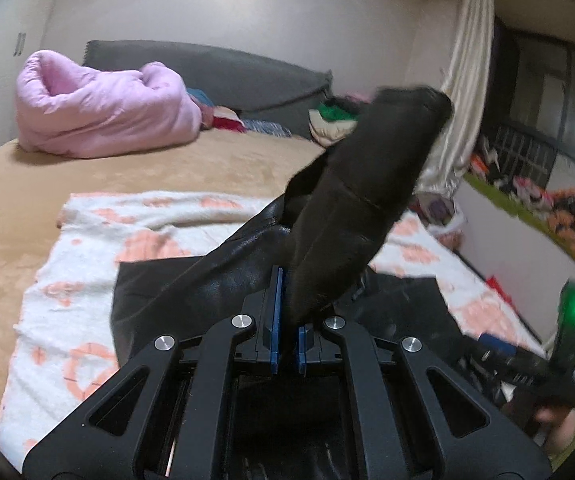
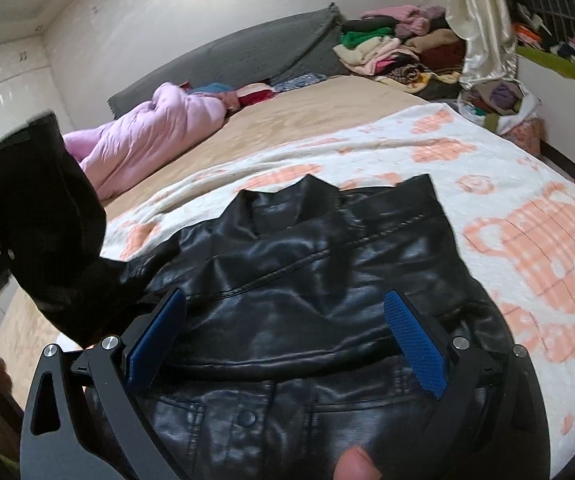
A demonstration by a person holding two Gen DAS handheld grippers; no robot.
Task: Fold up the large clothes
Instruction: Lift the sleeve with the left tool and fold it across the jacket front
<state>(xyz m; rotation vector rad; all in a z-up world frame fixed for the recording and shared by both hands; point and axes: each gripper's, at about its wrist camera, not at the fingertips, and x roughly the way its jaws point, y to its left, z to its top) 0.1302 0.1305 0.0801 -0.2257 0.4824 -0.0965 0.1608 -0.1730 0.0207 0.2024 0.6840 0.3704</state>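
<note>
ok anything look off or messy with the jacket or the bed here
One thing: the black jacket isn't flat. Its sleeve sticks up, pinched in the left gripper. Loose clothes are heaped at the bed's far corner. No damage shows.

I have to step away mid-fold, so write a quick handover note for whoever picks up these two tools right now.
Left tool: shut on the sleeve of the black leather jacket, holding it lifted off the bed.
Right tool: open, pads either side of the jacket body, gripping nothing.
The jacket lies on the white and orange blanket, which is spread over the tan bed.
Done: jacket laid out, one sleeve picked up.
Left: probably lay that sleeve across the body, then finish the remaining folds. I cannot make out the other sleeve.
</note>
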